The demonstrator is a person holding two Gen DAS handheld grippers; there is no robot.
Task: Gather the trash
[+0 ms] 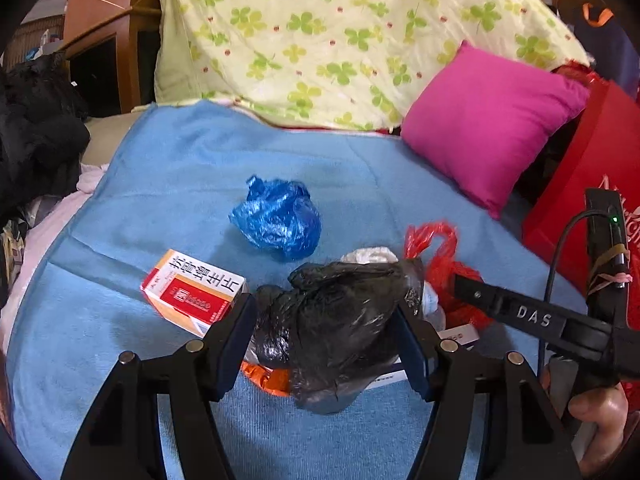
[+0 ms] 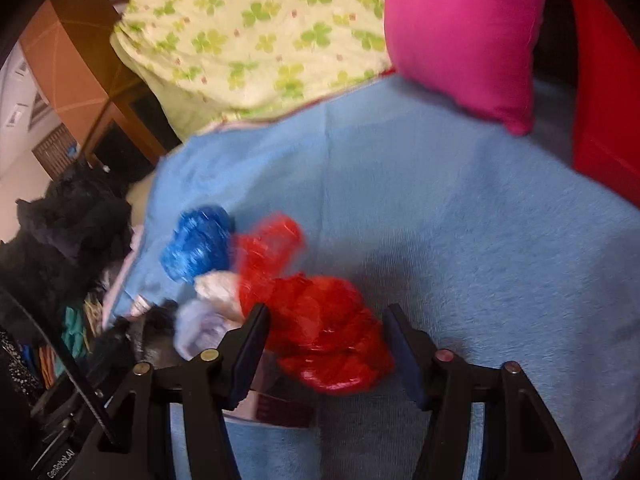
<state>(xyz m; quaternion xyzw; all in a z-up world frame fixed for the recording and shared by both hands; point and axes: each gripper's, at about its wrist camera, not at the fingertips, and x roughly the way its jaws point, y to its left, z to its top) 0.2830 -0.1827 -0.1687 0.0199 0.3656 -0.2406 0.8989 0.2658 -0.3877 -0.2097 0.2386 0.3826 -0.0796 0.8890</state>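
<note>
Two crumpled bags between my two sets of jaws, neither clearly gripped

My left gripper (image 1: 326, 330) straddles the black bag (image 1: 336, 328); its pads seem to touch the plastic, but I cannot tell whether they press. My right gripper (image 2: 326, 346) stands open around the red bag (image 2: 320, 332), a gap showing at the right pad. Both lie on the blue blanket (image 1: 180, 168), the blue bag (image 1: 276, 218) beyond. I judge the slick film could slide out if I lift on a loose pinch, or drag scraps lying beneath. The medicine box (image 1: 192, 296) bears Chinese characters I cannot read surely; "DAS" shows on the right tool, and "GenRobot.AI", roughly, at the right view's corner.
</note>
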